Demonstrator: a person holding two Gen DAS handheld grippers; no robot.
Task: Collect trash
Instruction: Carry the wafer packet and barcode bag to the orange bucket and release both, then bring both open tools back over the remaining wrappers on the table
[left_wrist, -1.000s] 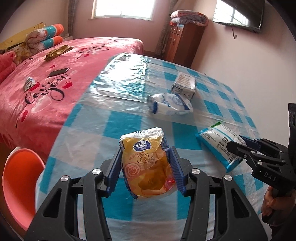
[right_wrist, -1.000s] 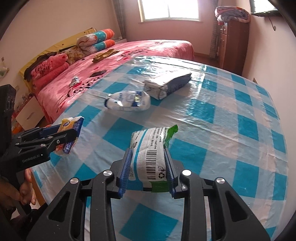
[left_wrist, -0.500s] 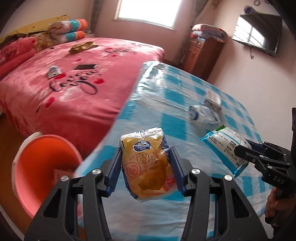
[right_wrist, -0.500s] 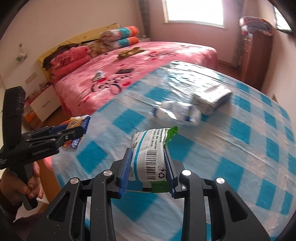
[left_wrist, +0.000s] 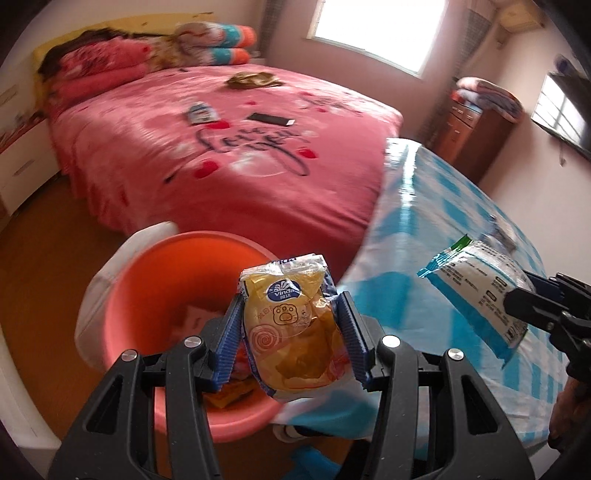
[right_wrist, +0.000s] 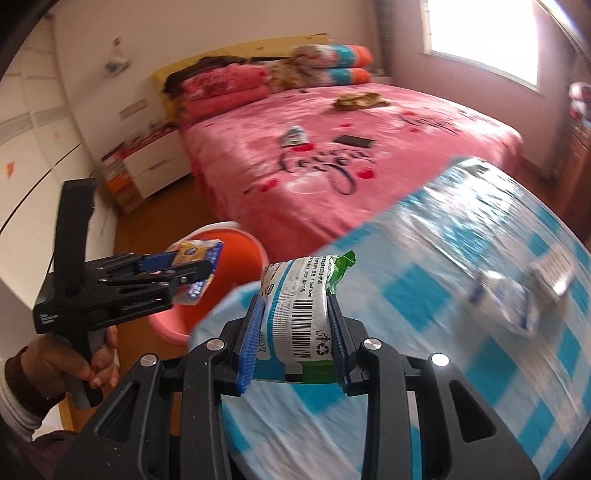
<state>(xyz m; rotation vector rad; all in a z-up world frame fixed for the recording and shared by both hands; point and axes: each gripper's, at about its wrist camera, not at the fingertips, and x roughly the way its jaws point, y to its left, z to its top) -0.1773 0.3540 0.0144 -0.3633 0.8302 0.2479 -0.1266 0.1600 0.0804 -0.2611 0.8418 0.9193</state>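
My left gripper (left_wrist: 291, 332) is shut on a yellow Vinda tissue packet (left_wrist: 291, 328) and holds it above the orange bin (left_wrist: 147, 280), which has some trash in it. The left gripper also shows in the right wrist view (right_wrist: 192, 275), over the bin (right_wrist: 240, 254). My right gripper (right_wrist: 295, 332) is shut on a white, blue and green wrapper (right_wrist: 299, 317) above the table's edge. That wrapper also shows in the left wrist view (left_wrist: 476, 284).
The table with a blue checked cloth (right_wrist: 424, 350) holds a white and blue packet (right_wrist: 513, 299) and a grey box (right_wrist: 554, 269). A pink bed (left_wrist: 240, 147) stands behind the bin. A white chair edge (left_wrist: 22, 398) is at the left.
Both grippers have swung left, away from the table middle. The left one with the yellow packet now hangs over the orange bin. Both stay shut on their packets.
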